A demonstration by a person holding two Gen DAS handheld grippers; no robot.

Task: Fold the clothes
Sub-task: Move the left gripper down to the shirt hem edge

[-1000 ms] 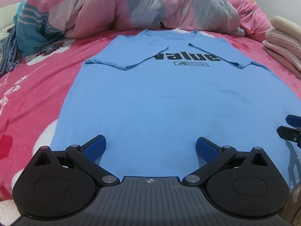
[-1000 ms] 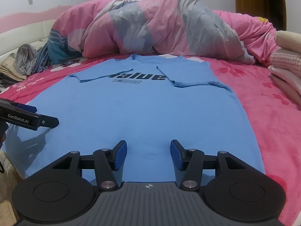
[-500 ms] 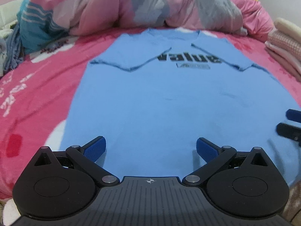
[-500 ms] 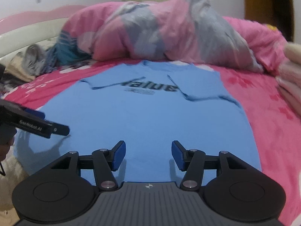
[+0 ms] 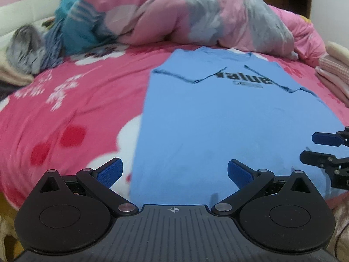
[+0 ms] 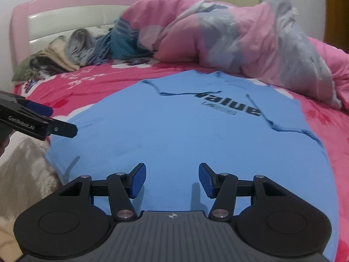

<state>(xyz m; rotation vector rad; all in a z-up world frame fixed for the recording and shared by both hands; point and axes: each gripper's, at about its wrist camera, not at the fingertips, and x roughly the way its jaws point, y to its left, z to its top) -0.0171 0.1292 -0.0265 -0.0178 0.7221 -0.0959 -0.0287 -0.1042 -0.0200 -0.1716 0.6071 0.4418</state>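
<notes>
A light blue T-shirt with black "value" lettering lies flat on the pink bed, both sleeves folded in over the chest. My left gripper stands wide open above the shirt's near left hem corner, its left finger over the pink sheet. My right gripper is open over the near hem, nothing between its blue pads. The right gripper shows at the right edge of the left wrist view; the left gripper shows at the left edge of the right wrist view.
A bunched pink and grey duvet lies behind the shirt. Crumpled clothes pile up at the pink headboard. Folded pink and cream items sit at the far right. The bed edge runs just under both grippers.
Both grippers have shifted left along the shirt's near hem and rolled slightly, so the shirt now sits to the right in the left wrist view. Neither gripper has taken hold of anything.
</notes>
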